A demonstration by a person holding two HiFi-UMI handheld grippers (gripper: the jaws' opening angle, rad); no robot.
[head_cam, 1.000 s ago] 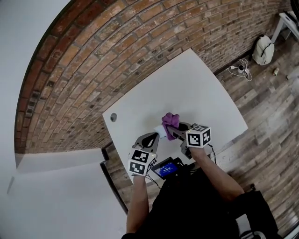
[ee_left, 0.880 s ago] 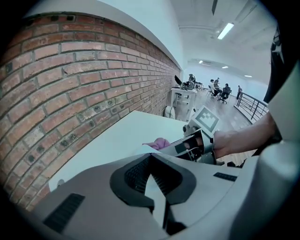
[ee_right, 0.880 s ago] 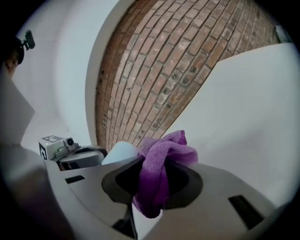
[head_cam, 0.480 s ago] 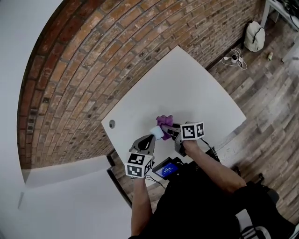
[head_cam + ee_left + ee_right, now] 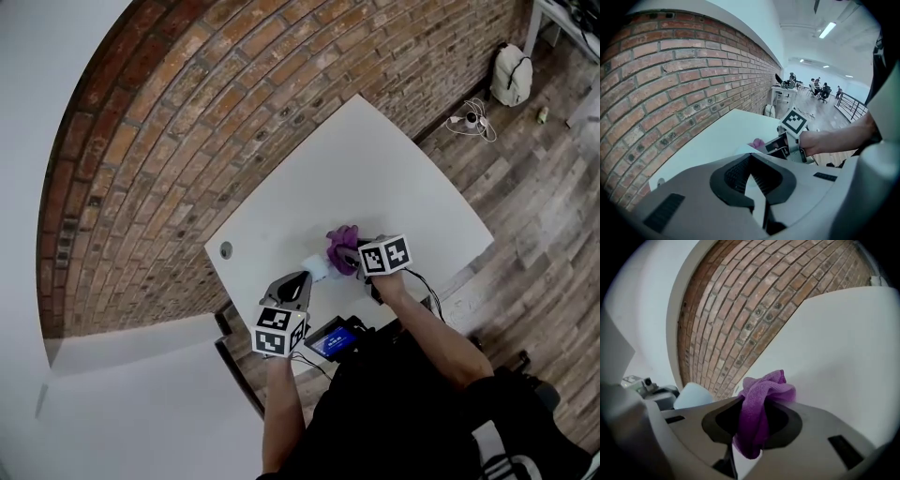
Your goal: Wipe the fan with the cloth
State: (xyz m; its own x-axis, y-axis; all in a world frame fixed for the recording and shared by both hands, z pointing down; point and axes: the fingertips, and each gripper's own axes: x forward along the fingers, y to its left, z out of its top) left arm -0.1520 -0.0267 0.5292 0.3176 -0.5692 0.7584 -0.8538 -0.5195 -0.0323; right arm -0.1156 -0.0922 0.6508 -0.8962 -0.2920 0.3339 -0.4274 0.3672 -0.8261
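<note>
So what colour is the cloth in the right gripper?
Purple. The cloth shows best in the right gripper view.

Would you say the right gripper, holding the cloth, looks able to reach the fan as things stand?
Probably yes: the right gripper is shut on the purple cloth, and the fan, held at the left gripper's tip, sits right beside the cloth with nothing visible between them.

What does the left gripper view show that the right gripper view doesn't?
Only left gripper view: the right gripper from outside, the person's forearm, a far office area with people. Only right gripper view: the purple cloth clamped between the right jaws, the pale blue fan held by the left gripper. Both: brick wall, white table, a bit of the cloth.
</note>
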